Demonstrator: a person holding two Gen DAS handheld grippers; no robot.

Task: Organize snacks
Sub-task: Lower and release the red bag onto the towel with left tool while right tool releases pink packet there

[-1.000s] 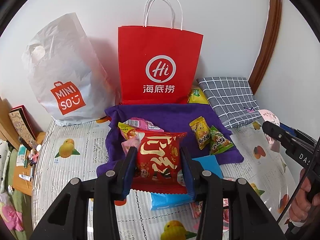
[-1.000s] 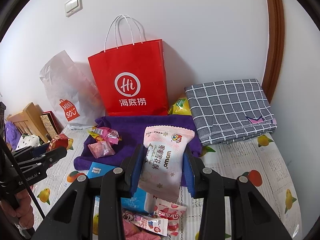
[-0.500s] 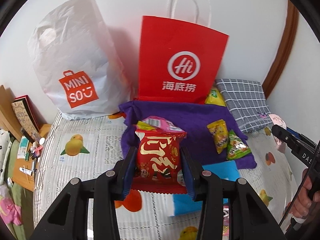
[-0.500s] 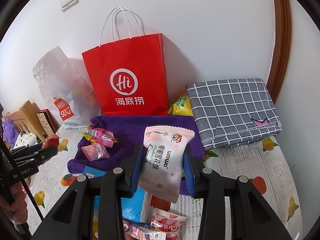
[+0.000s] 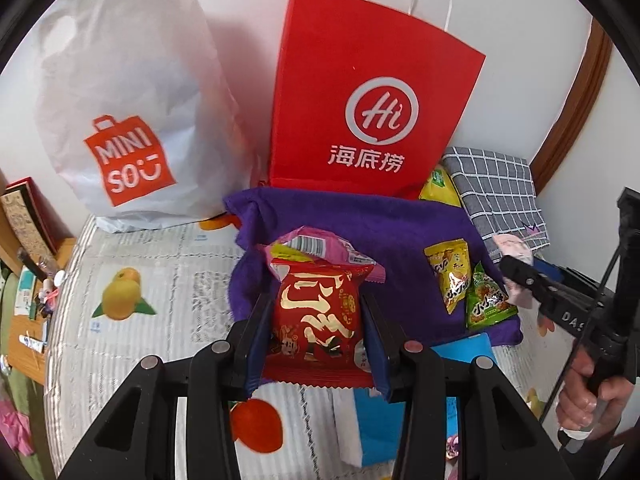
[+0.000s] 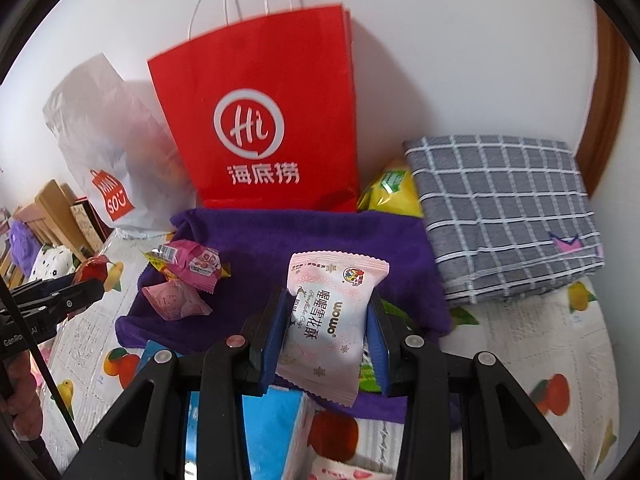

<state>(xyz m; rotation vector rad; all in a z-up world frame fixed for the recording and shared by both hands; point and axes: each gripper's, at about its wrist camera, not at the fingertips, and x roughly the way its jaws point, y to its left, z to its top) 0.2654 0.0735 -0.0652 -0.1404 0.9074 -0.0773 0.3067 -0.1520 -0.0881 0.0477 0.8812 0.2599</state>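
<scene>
My left gripper (image 5: 316,344) is shut on a red snack packet with gold lettering (image 5: 316,320), held above the near left edge of the purple cloth (image 5: 392,232). My right gripper (image 6: 326,340) is shut on a pale pink snack packet (image 6: 332,316), held over the cloth's (image 6: 280,240) near edge. Pink packets (image 6: 188,276) lie on the cloth's left part. A yellow packet (image 5: 450,272) and a green packet (image 5: 486,300) lie on its right part. A red Hi paper bag (image 5: 368,96) and a white Miniso bag (image 5: 120,100) stand behind against the wall.
A folded grey checked cloth (image 6: 504,216) lies at the back right, with a yellow bag (image 6: 394,192) beside it. A blue box (image 6: 272,436) and more packets lie near me on the fruit-print sheet (image 5: 140,320). Wooden furniture (image 6: 52,208) stands left.
Both grippers have moved forward toward the bags with their packets still held. The left one has also swung left, so the Miniso bag looms larger.
</scene>
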